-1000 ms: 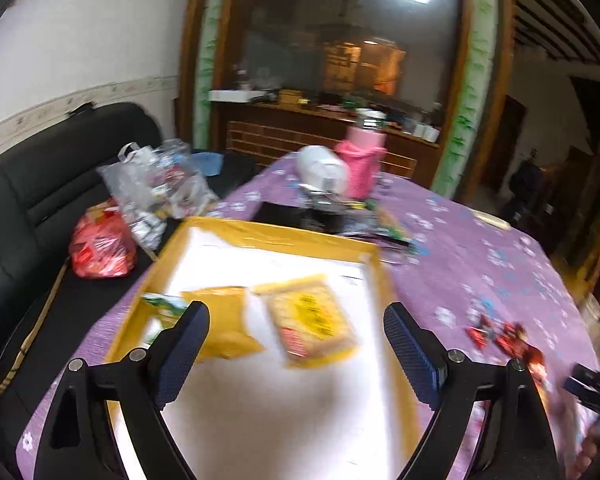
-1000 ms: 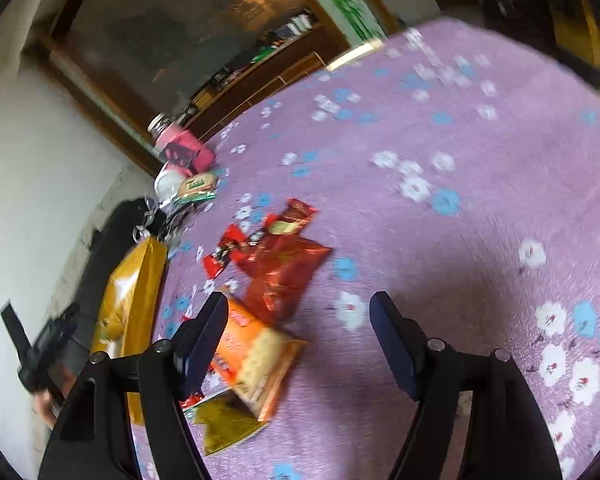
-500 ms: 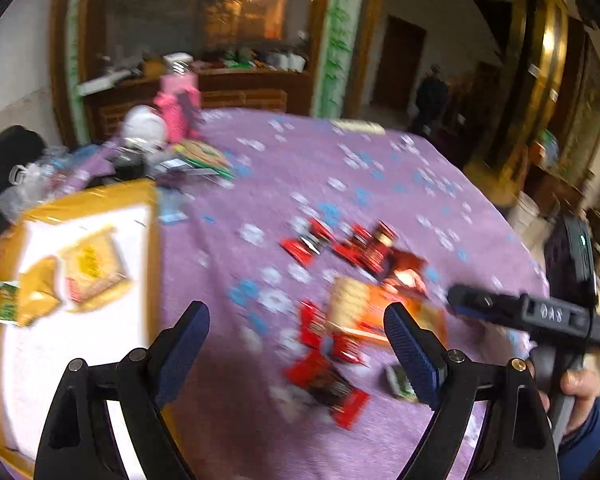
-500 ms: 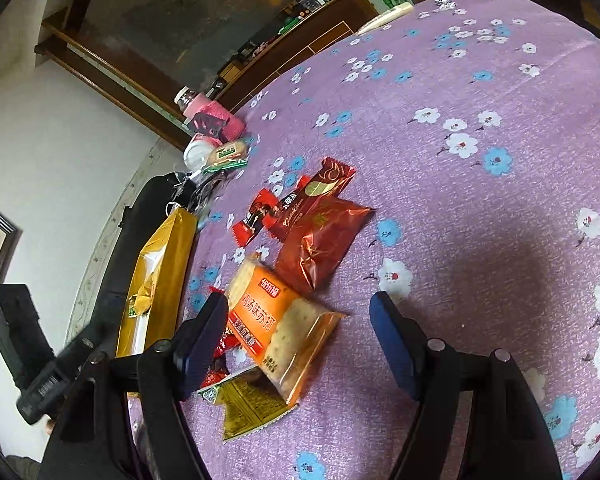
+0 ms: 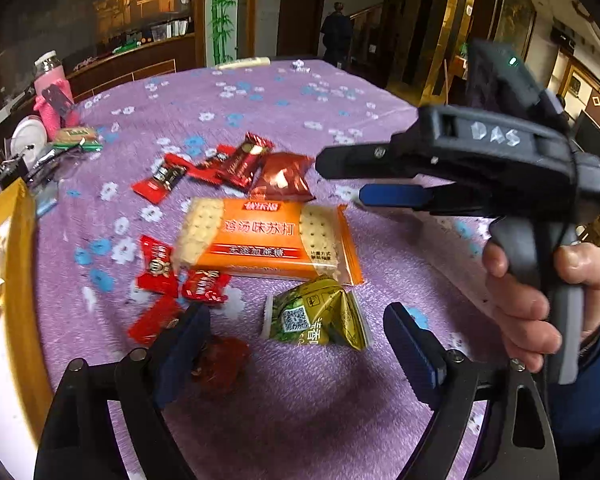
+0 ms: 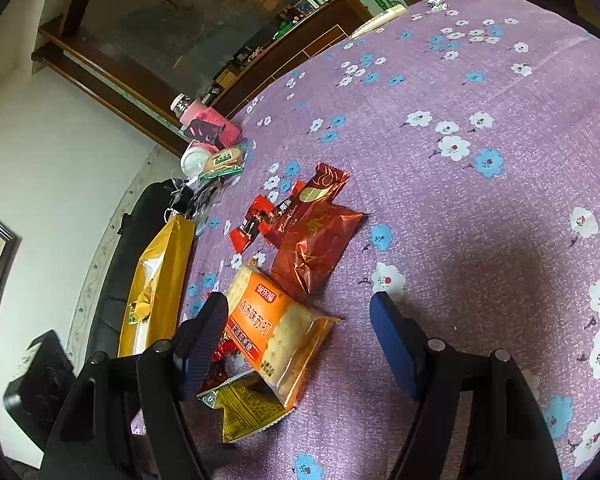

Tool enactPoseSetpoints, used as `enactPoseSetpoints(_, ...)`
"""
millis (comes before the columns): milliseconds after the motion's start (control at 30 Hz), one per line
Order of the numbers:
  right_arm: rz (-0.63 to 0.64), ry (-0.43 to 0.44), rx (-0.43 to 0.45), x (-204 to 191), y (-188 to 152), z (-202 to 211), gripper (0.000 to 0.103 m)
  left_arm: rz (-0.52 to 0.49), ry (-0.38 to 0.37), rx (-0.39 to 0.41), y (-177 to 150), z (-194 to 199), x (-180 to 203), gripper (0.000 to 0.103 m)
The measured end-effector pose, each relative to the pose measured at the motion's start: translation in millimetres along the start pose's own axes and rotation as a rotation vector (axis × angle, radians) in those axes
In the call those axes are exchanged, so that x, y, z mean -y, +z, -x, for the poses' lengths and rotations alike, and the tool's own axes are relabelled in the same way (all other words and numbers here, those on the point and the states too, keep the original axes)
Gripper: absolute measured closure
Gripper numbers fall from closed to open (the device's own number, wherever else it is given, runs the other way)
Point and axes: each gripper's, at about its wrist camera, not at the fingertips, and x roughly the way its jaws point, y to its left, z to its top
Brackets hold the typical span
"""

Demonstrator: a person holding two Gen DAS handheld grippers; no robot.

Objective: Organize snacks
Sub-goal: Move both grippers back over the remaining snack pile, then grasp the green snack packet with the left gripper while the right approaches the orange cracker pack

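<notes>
An orange cracker pack (image 5: pixel 262 238) lies on the purple tablecloth among small red candies (image 5: pixel 156 266), a dark red foil pouch (image 5: pixel 284 176) and a green-gold packet (image 5: pixel 316 318). My left gripper (image 5: pixel 296 348) is open just above the green-gold packet. My right gripper (image 6: pixel 300 340) is open over the cracker pack (image 6: pixel 272 328); it also shows side-on in the left wrist view (image 5: pixel 396 196). The yellow-rimmed tray (image 5: pixel 20 240) holding yellow snack packs is at the left edge.
A pink bottle (image 5: pixel 52 92), a white round object (image 5: pixel 30 140) and a green-wrapped biscuit pack (image 5: pixel 78 138) stand at the table's far left. The tray (image 6: pixel 156 280) lies beside a black sofa (image 6: pixel 112 280). Flowered cloth (image 6: pixel 480 160) stretches to the right.
My left gripper swung right from the tray to the snack pile and moved close over the green-gold packet. My right gripper moved in over the cracker pack.
</notes>
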Motion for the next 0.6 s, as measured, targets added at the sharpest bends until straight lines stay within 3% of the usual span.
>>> enactPoseSetpoints(100, 0.004, 0.003, 0.001, -1.1, -0.4, 0.5, 0.031, 0.025, -0.033, -0.035, 0.8, -9.7, -1.7, 0.045)
enactPoseSetpoints(233, 0.01, -0.002, -0.004, -2.2, -1.5, -1.0, 0.03, 0.055, -0.044, -0.029, 1.0, -9.8, -4.0, 0.048)
enactPoseSetpoints(267, 0.009, -0.003, -0.003, -2.0, -1.6, -1.2, 0.03, 0.058, -0.04, -0.018, 1.2, -7.1, -4.4, 0.054)
enactPoseSetpoints(600, 0.019, -0.047, 0.011, 0.1, 0.7, -8.9, 0.031, 0.103, -0.049, 0.081, 2.9, 17.2, -19.5, 0.054)
